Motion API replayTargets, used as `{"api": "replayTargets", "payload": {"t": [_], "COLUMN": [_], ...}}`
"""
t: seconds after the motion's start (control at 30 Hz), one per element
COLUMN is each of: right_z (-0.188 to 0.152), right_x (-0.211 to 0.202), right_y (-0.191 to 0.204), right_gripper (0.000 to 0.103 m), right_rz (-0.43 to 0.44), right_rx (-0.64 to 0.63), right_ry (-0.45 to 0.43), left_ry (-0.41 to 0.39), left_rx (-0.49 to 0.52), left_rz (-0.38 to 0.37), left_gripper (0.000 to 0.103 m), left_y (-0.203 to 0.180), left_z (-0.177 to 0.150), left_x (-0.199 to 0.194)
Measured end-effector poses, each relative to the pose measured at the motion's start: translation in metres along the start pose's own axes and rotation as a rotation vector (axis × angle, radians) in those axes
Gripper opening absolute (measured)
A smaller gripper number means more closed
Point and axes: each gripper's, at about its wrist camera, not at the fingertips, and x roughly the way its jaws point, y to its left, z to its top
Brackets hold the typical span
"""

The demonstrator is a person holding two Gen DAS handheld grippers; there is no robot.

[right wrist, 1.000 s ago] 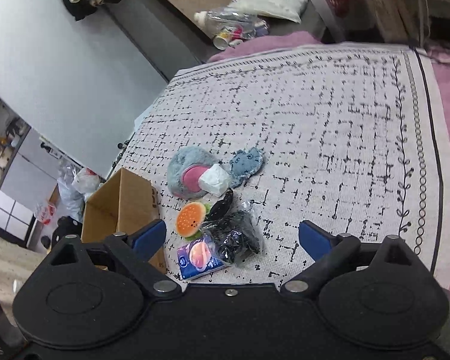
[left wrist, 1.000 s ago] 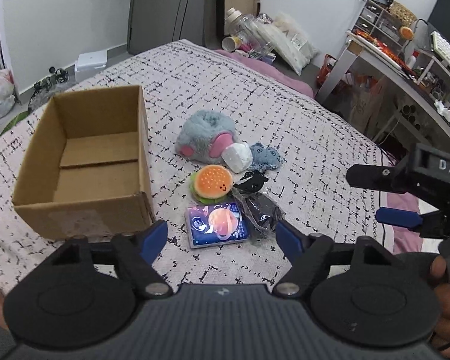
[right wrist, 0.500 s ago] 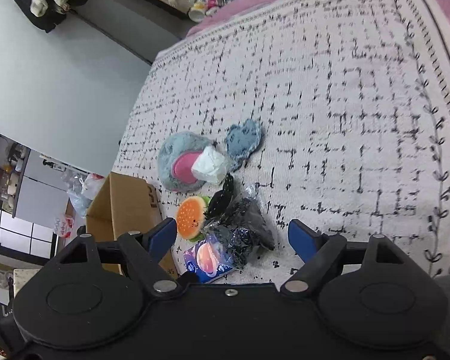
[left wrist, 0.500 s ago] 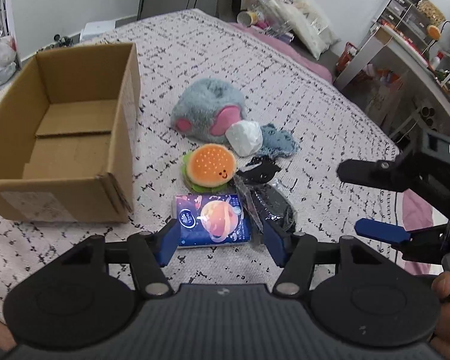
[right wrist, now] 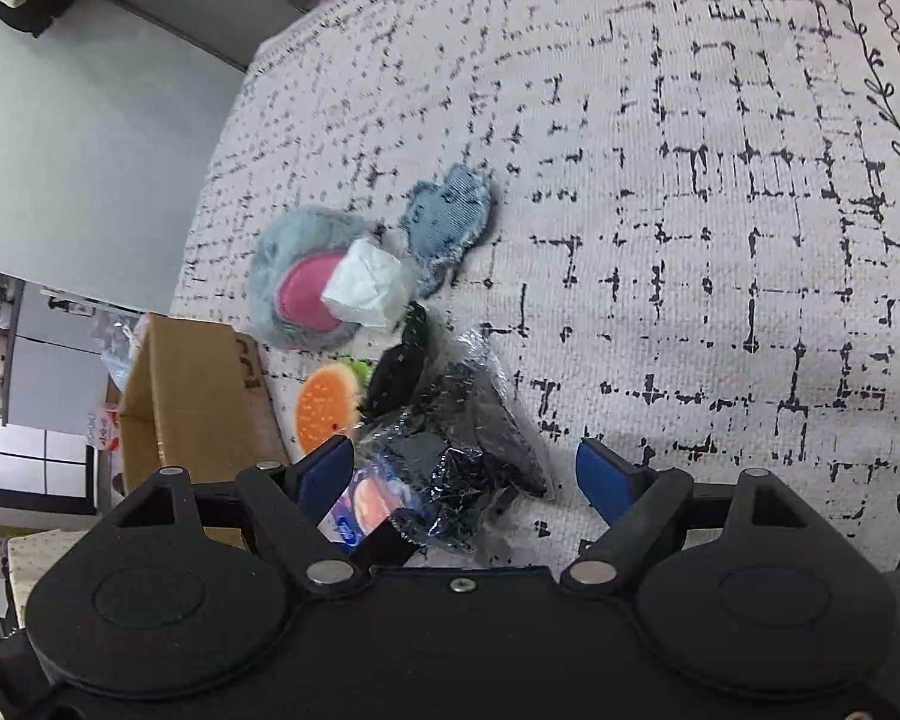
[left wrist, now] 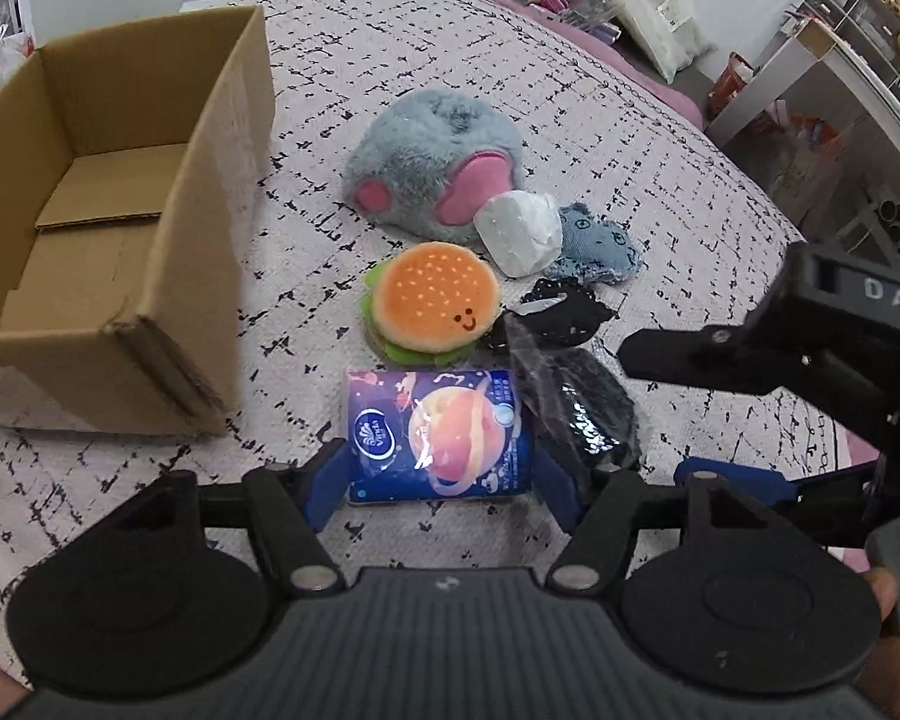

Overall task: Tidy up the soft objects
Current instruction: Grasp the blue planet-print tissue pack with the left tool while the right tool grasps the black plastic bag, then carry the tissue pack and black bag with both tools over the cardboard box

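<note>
Patterned bedspread (left wrist: 570, 120) — blue planet-print tissue pack (left wrist: 438, 435) between left gripper's (left wrist: 444, 483) just-opening jaws, untouched; right gripper (right wrist: 468, 474) wide.

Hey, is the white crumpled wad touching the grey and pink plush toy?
Touching. In the left wrist view the white wad leans against the plush toy, covering its pink patch with no gap between them.

One cardboard box (left wrist: 210, 192); one grey plush (left wrist: 432, 162); one burger plush (left wrist: 432, 306); one tissue pack (left wrist: 438, 432); one white wad (left wrist: 519, 234); one denim patch (left wrist: 600, 240); two black wrapped bundles (left wrist: 594, 414).
</note>
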Motion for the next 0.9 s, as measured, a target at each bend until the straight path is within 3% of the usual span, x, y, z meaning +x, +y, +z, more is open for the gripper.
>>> {"api": "replayTargets", "payload": {"t": [0.23,0.33,0.47,0.57,0.73,0.9], "right_z": [0.005,0.006,0.007,0.007,0.004,-0.001], "right_x": [0.018,0.025,0.029,0.029,0.023,0.001], "right_y": [-0.004,-0.003,0.0,0.0,0.003,0.0], "right_gripper": [0.081,0.081,0.069,0.05,0.042,0.041], "right_rz": [-0.016,-0.028,-0.035,-0.034,-0.01,0.047], "right_rx": [0.027,0.023,0.015,0.005,-0.019,-0.021], "right_ry": [0.034,0.045,0.037,0.036,0.015,-0.041], "left_ry": [-0.001,0.034,0.018,0.002,-0.008,-0.061], "left_rx": [-0.004,0.003,0.004,0.017,-0.021,-0.011], "left_rz": [0.005,0.029,0.032,0.043,0.041,0.035], "left_gripper": [0.078,0.079,0.079,0.073,0.07,0.07], "left_y": [-0.005,-0.006,-0.006,-0.007,-0.002,-0.004], "left_z": [0.003,0.002,0.0,-0.001,0.0,0.002], "left_x": [0.013,0.023,0.023,0.022,0.014,-0.009]}}
